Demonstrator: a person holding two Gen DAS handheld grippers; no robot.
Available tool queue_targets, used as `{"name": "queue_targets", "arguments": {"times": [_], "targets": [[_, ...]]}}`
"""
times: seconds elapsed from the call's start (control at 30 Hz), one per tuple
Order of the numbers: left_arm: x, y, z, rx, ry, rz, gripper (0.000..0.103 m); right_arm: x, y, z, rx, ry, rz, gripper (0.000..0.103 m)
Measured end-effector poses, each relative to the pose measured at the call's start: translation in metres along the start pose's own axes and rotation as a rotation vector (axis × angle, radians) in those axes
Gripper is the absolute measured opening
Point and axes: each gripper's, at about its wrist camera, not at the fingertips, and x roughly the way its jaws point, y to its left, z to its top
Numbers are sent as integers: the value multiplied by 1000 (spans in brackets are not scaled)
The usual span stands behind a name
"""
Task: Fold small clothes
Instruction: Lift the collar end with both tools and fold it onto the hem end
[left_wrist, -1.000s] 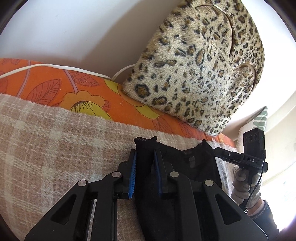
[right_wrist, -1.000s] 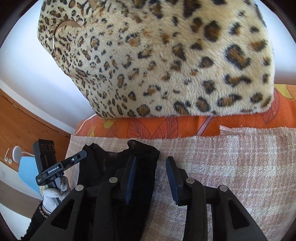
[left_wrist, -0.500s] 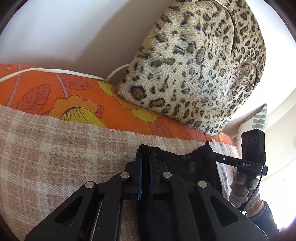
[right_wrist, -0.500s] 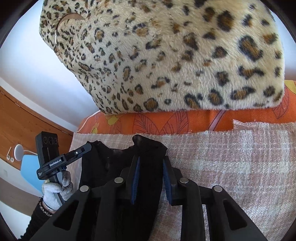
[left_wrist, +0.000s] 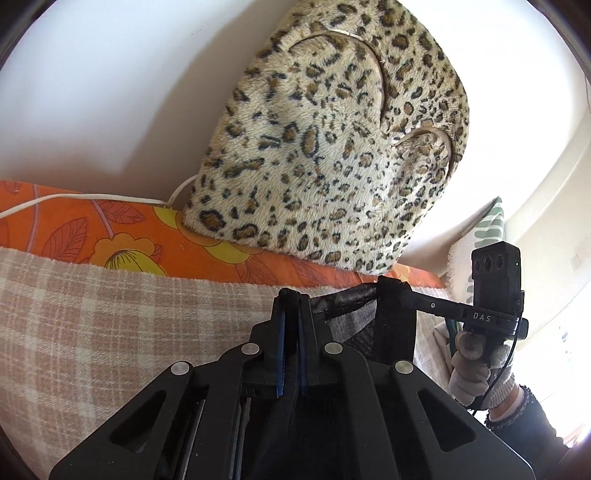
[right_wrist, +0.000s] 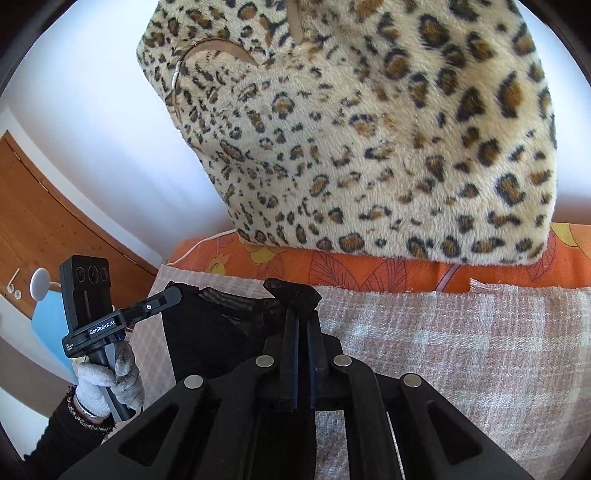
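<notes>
Pinched at its two upper corners and stretched between them: a small black garment of thin, partly sheer fabric (left_wrist: 354, 317), hanging down in front of both cameras so that its lower part drops out of view; probably raised this way to let the cloth fall straight and smooth before a fold is laid. Left gripper (left_wrist: 291, 332) closed nearly pad to pad on the garment's left corner, a little tuft of black cloth poking out above the blue-lined fingers; right gripper (right_wrist: 300, 343) clamped just as tightly on the opposite corner, likewise with a bunch of mesh showing beyond the tips. Seen from the left wrist, the right gripper's slim finger biting the far corner while the edge between the two sags slightly, so not yet pulled fully taut. Below and behind, a beige-and-white checked woven blanket (left_wrist: 110, 317) as the likely folding surface, with the garment near its far edge; beyond that edge an orange floral sheet (left_wrist: 122, 236), and resting on it against the white wall a large leopard-print plush cushion (left_wrist: 325, 147); a white cable (left_wrist: 74, 197) trailing along the sheet's far side. Next move, as a judgement: lower and spread the cloth flat on the blanket, keeping both corners level to avoid a skewed crease.
</notes>
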Motion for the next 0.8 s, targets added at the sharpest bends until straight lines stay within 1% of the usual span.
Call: {"name": "queue_targets", "arguments": {"times": [0.33,0.47,0.63,0.8], "targets": [[-41,-34,-13,22,-23,-15,4,-37,39,-19,-54,-33,-5,1],[-57,-49,-23,36,-27,-11,4,-53,52,-30,-62,-41,-2,1],[-81,-68,-41,47,-36,-19,4,-72,73,-51,-85,-43,-4,1],[-105,-86,-65,62,-42,-16,4,-92,94,-79,-112,-39,-6,1]]}}
